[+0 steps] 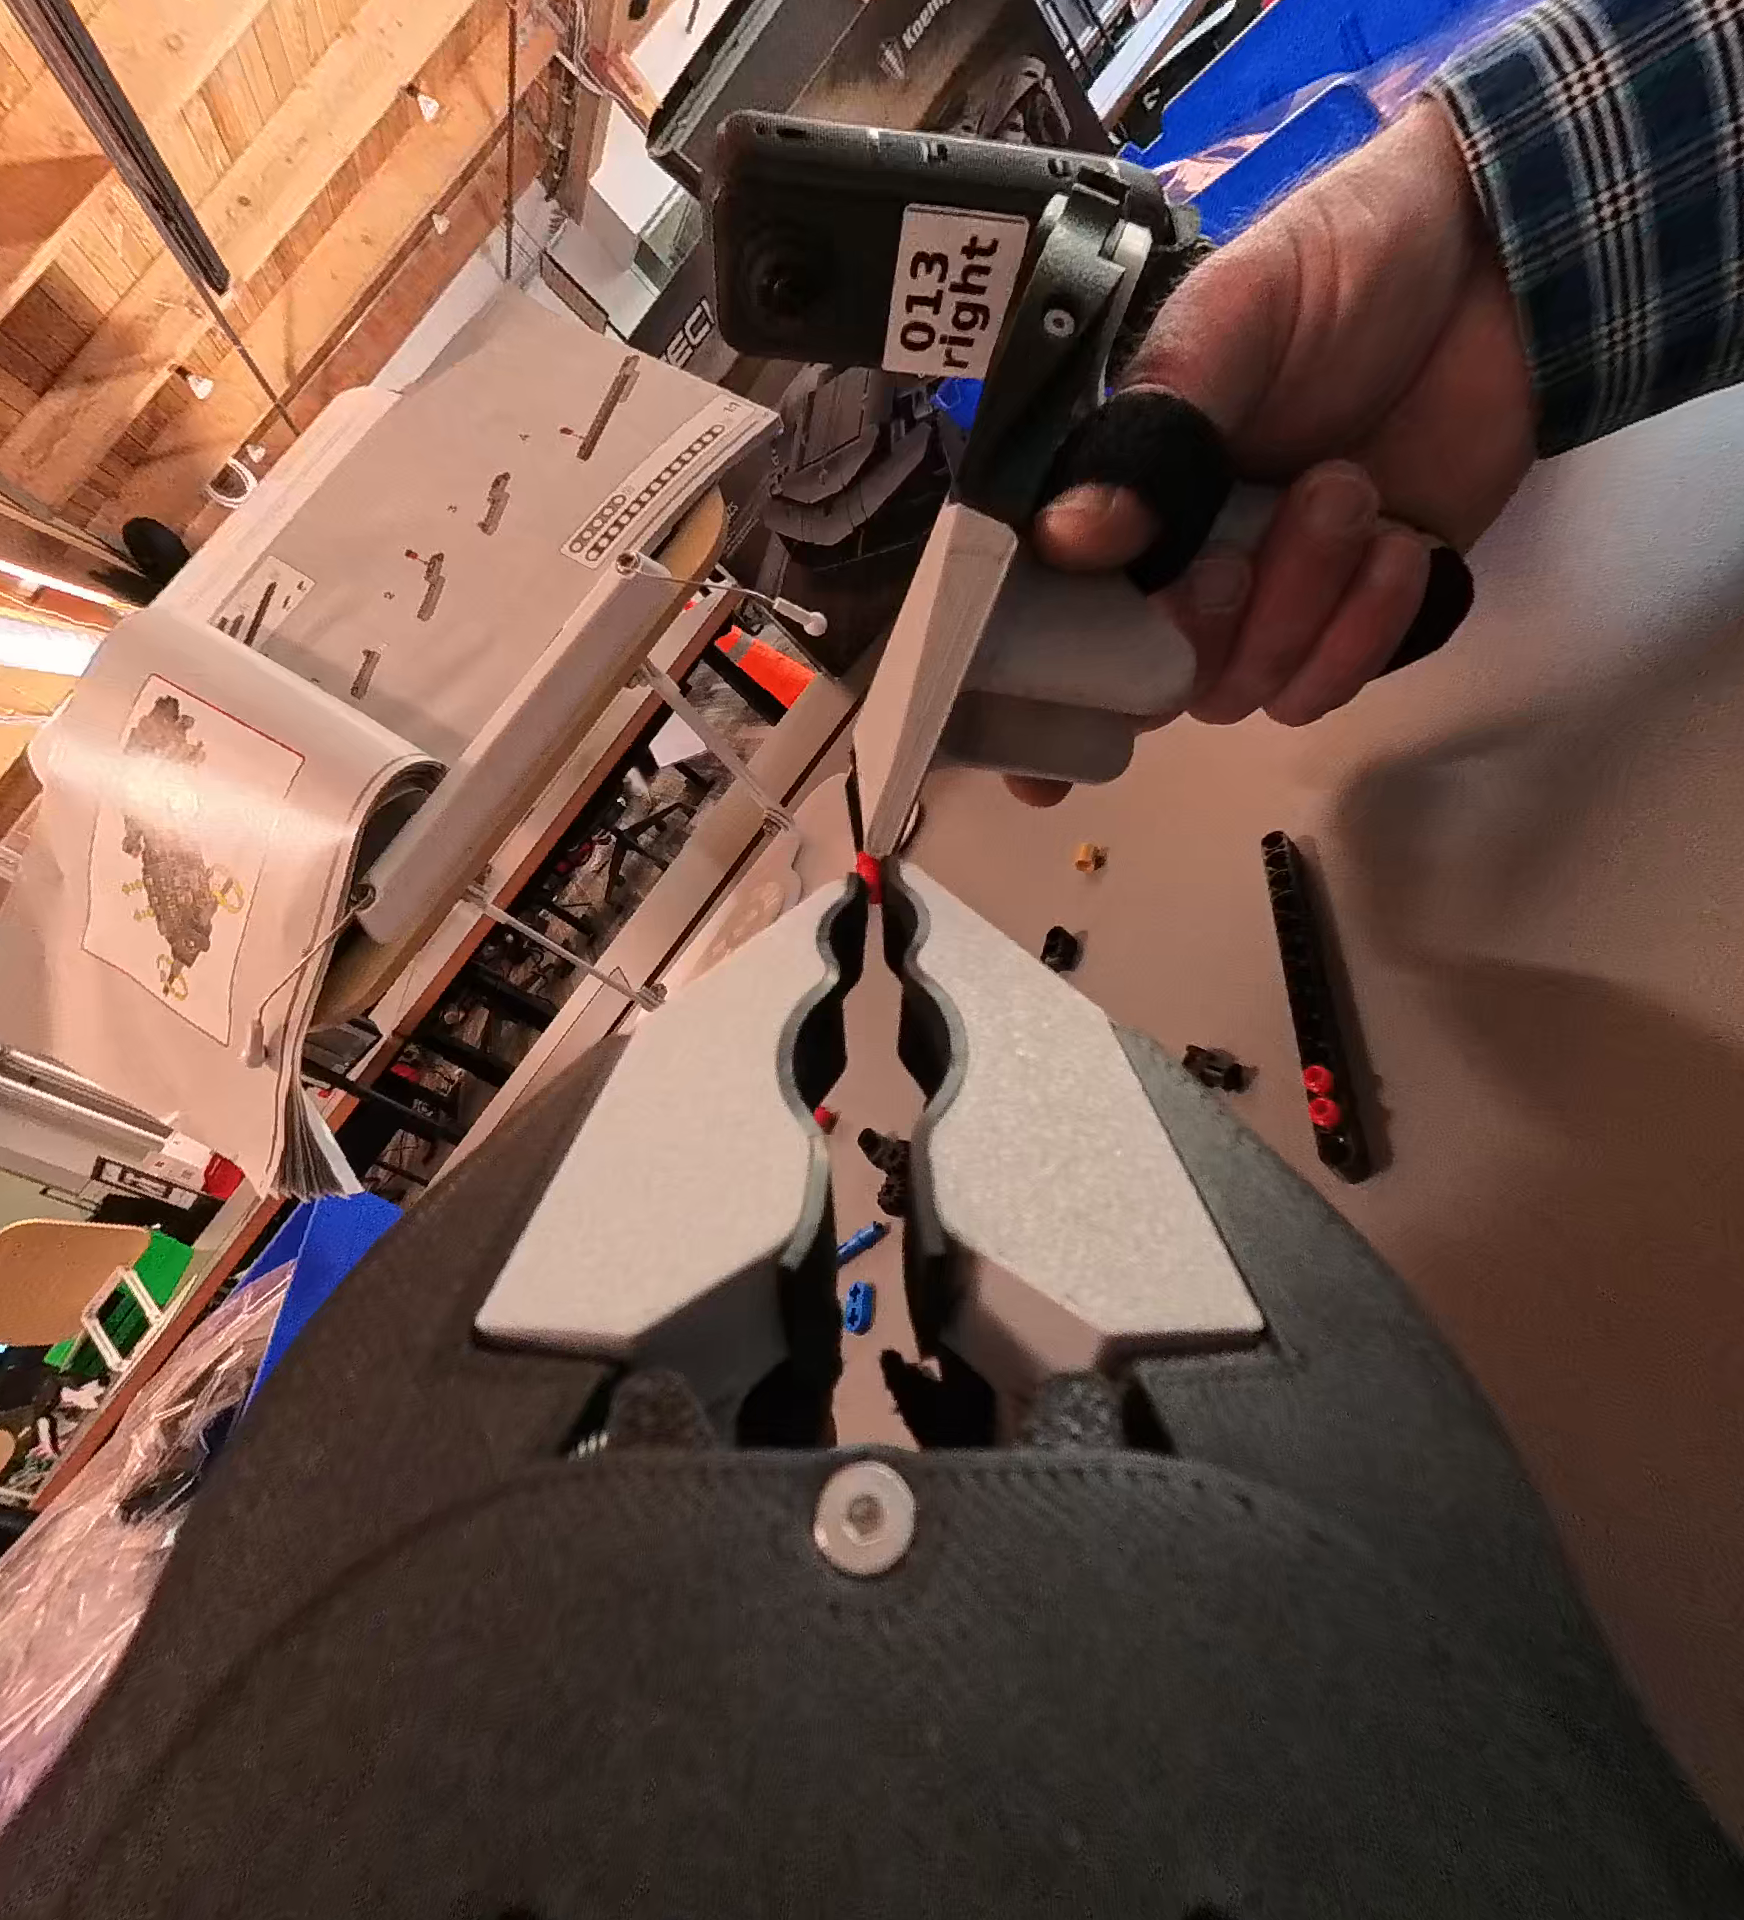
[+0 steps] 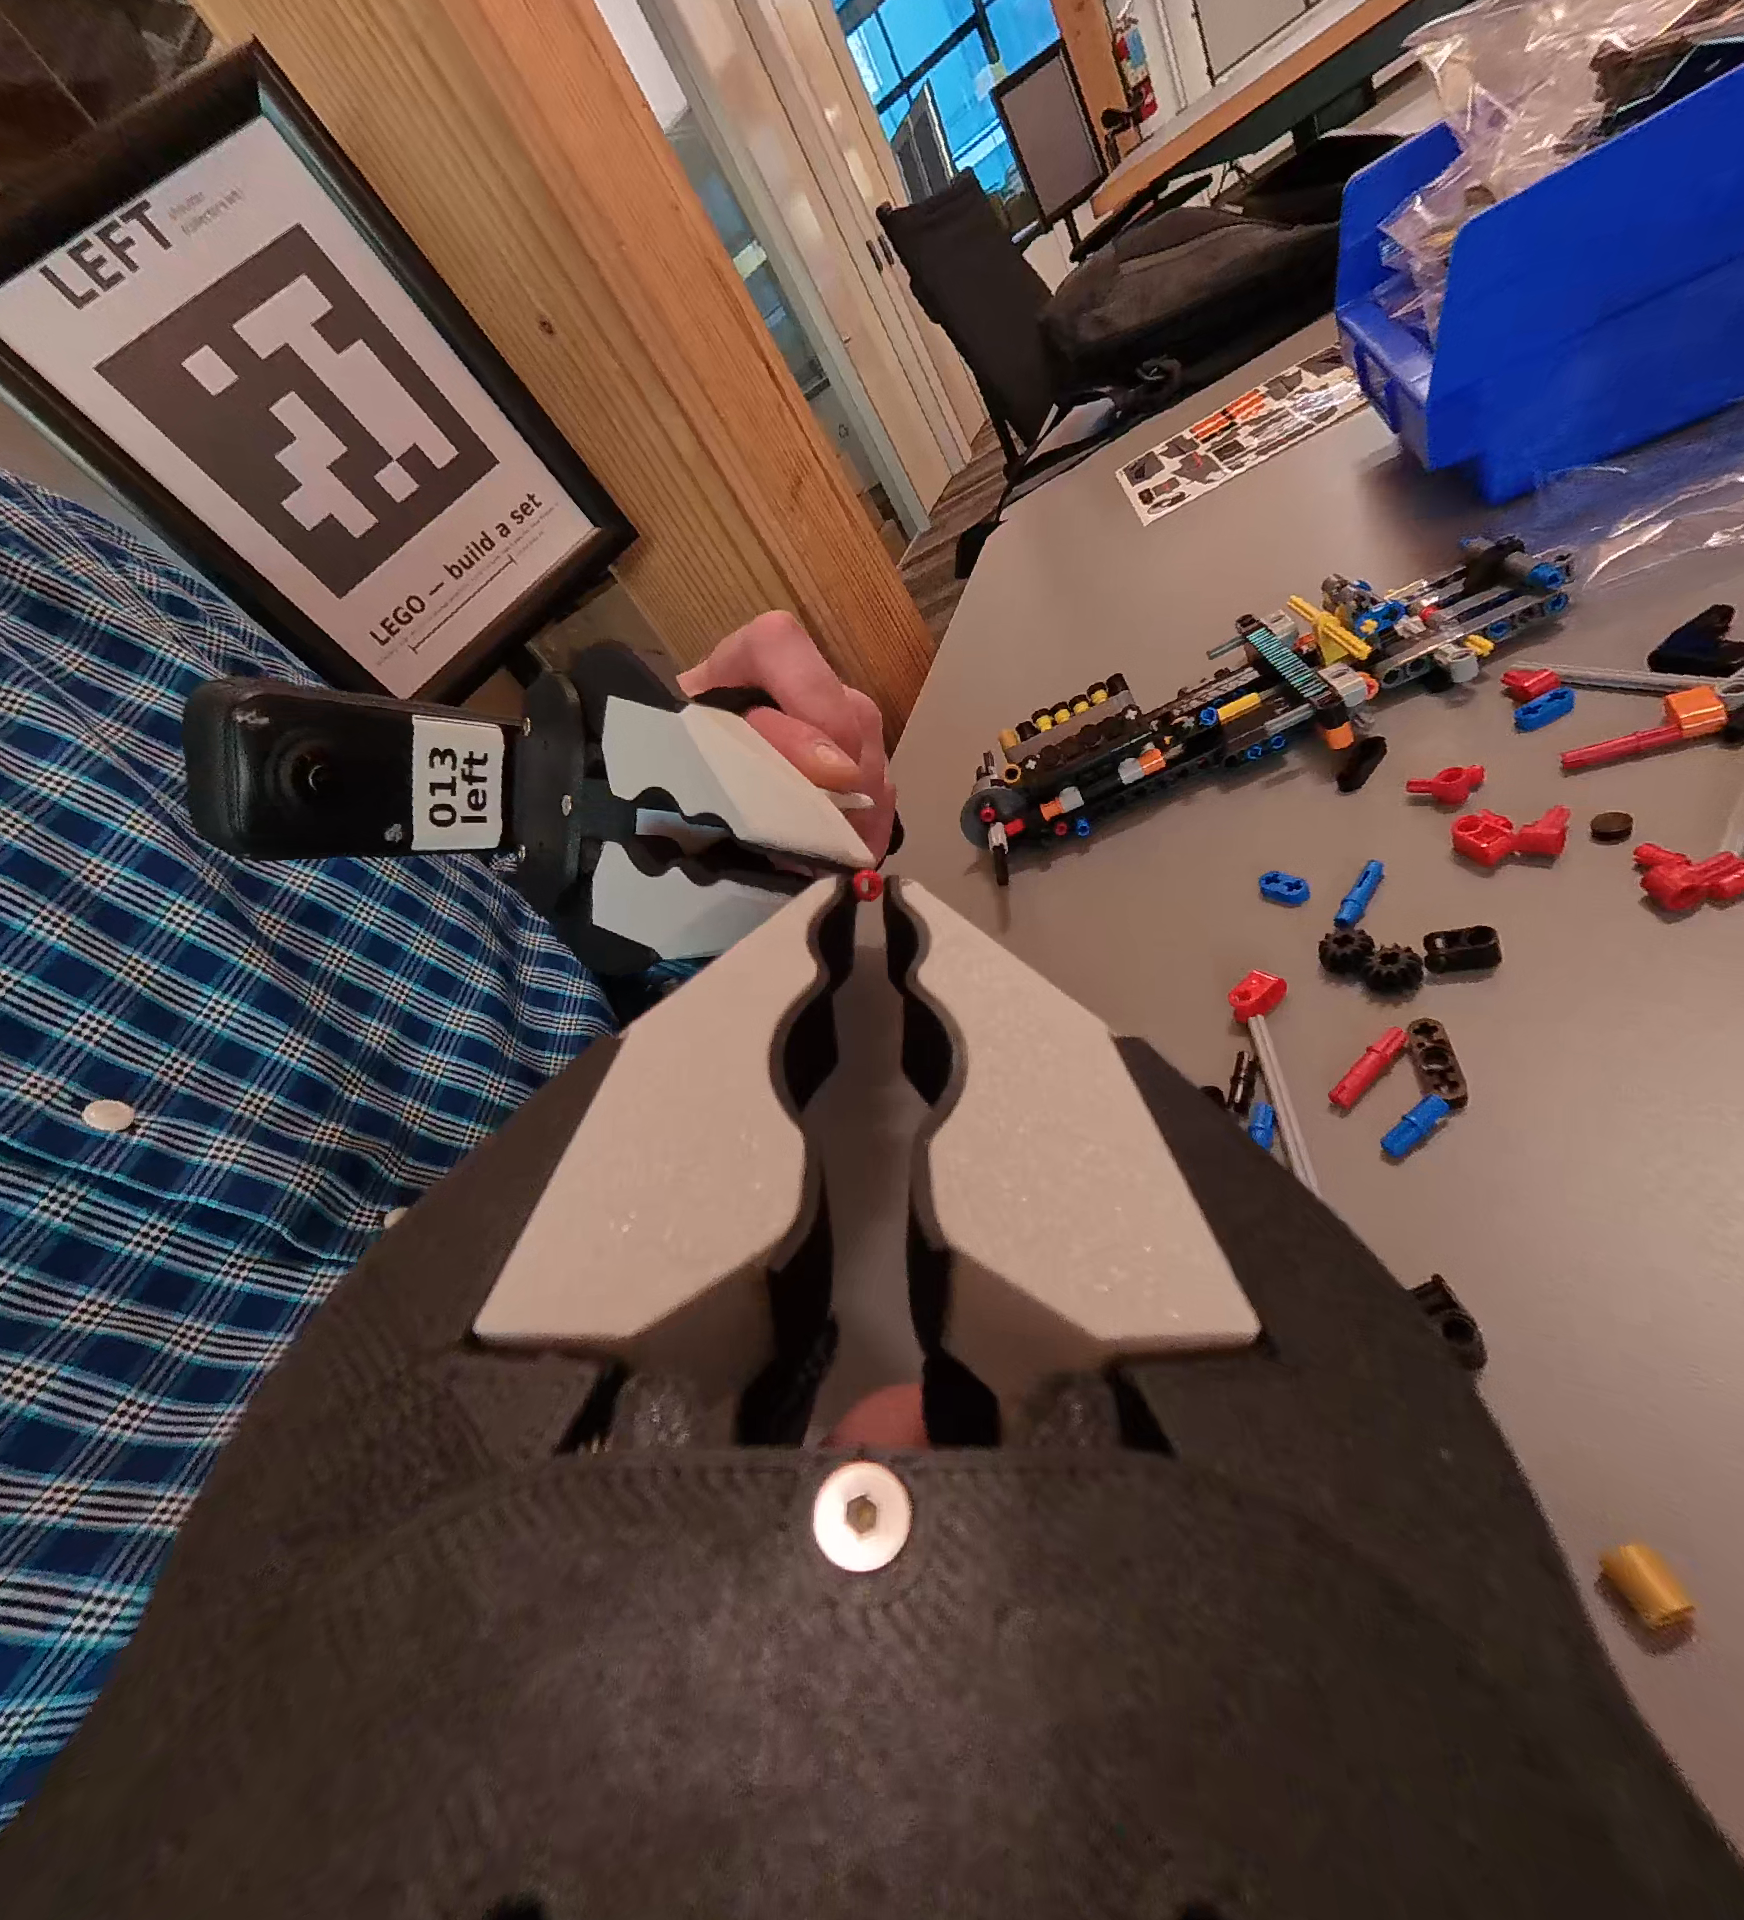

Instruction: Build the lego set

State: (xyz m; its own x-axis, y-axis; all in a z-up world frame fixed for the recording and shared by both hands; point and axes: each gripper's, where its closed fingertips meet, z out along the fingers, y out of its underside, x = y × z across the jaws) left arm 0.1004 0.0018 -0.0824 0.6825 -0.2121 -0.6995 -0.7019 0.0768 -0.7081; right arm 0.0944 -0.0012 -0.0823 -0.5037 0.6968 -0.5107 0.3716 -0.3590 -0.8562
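My left gripper (image 1: 873, 888) is shut on a thin black beam (image 1: 852, 805), seen edge-on, whose end sticks out past the fingertips. A red pin (image 1: 870, 871) sits at that end. My right gripper (image 1: 887, 842) comes down from above and meets the left one tip to tip. In the right wrist view my right gripper (image 2: 866, 888) is shut on the red pin (image 2: 866, 884), seen end-on as a small ring. The left gripper (image 2: 852, 847) touches it from the upper left. Both are held above the grey table (image 2: 1107, 1039).
A long black beam with two red pins (image 1: 1315, 997) and a tan pin (image 1: 1088, 856) lie on the table. An open instruction booklet (image 1: 411, 582) stands behind. A partly built model (image 2: 1263, 707), loose red, blue and black parts (image 2: 1491, 836), blue bins (image 2: 1574, 291) and a sticker sheet (image 2: 1232, 436) lie to the right. Less than 4 cm separates the two grippers' tips.
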